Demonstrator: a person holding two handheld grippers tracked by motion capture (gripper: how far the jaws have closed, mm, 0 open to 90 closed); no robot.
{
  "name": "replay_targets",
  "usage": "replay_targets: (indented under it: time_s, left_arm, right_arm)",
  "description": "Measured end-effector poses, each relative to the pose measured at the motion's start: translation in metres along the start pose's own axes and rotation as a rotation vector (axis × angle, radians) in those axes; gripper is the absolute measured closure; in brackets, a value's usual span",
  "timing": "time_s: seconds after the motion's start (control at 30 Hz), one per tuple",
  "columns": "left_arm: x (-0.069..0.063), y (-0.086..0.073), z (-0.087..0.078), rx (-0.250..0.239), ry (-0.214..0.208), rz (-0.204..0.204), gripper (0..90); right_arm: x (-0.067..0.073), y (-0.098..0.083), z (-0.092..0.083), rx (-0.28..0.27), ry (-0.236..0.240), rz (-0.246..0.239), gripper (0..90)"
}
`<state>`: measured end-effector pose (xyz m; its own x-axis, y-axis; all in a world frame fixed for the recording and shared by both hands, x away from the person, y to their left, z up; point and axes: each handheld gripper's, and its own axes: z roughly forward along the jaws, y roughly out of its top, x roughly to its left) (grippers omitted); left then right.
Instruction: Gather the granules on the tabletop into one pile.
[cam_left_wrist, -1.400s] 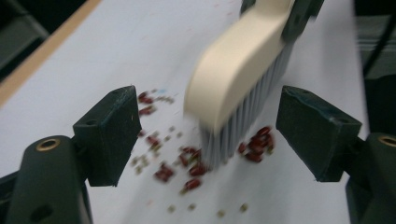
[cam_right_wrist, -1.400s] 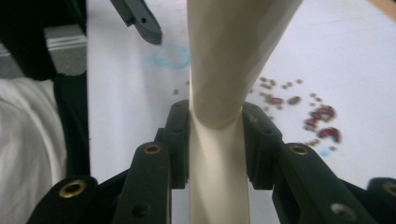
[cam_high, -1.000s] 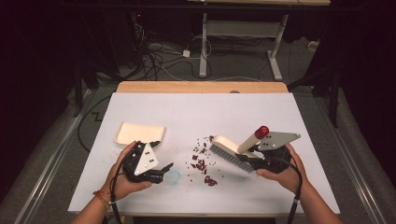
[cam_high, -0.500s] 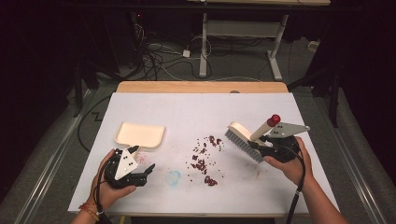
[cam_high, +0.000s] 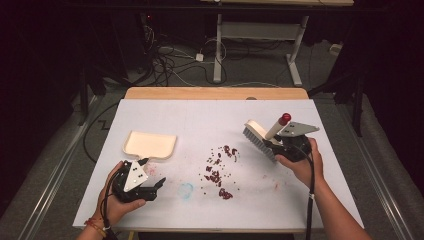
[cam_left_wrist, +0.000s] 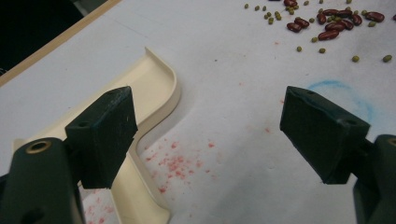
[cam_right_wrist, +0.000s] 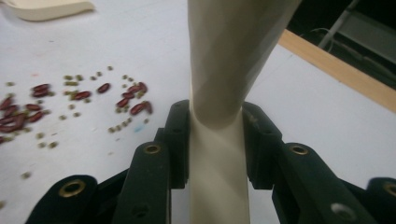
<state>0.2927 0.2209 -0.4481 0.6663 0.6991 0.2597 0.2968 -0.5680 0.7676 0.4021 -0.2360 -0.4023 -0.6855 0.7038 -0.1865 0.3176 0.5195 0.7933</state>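
A cream dustpan lies on the white table at the left; its rim and handle run past my left gripper's left jaw. My left gripper sits just in front of the pan's handle, open, with bare table between its jaws. Red and green beans are scattered in the table's middle. My right gripper is shut on the cream handle of a brush with a red knob, held above the table to the right of the beans.
A blue chalk ring and faint red stains mark the table near the front. A wooden strip edges the far side. Cables and desk legs lie on the floor beyond.
My right gripper has carried the brush to the right, away from the beans. My left gripper has drawn back left toward the dustpan's handle.
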Motion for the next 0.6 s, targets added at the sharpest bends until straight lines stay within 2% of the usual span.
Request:
replay_targets:
  time_s: [0.2, 0.4, 0.5, 0.53, 0.6]
  left_arm:
    - [-0.001, 0.001, 0.002, 0.005, -0.008, 0.011, 17.7]
    - [-0.001, 0.000, 0.006, 0.020, -0.024, 0.012, 17.7]
    - [-0.002, 0.001, 0.006, 0.018, -0.024, 0.014, 17.7]
    - [-0.002, 0.001, 0.005, 0.018, -0.024, 0.014, 17.7]
    - [-0.002, 0.001, 0.005, 0.020, -0.024, 0.015, 17.7]
  right_arm:
    - [0.006, 0.018, 0.032, 0.025, -0.039, -0.063, 67.8]
    - [0.017, 0.034, 0.055, 0.033, -0.017, -0.100, 67.8]
    - [0.026, 0.043, 0.066, 0.057, -0.018, -0.153, 67.8]
    - [0.032, 0.048, 0.073, 0.062, 0.004, -0.164, 67.8]
    - [0.035, 0.049, 0.076, 0.060, 0.017, -0.172, 67.8]
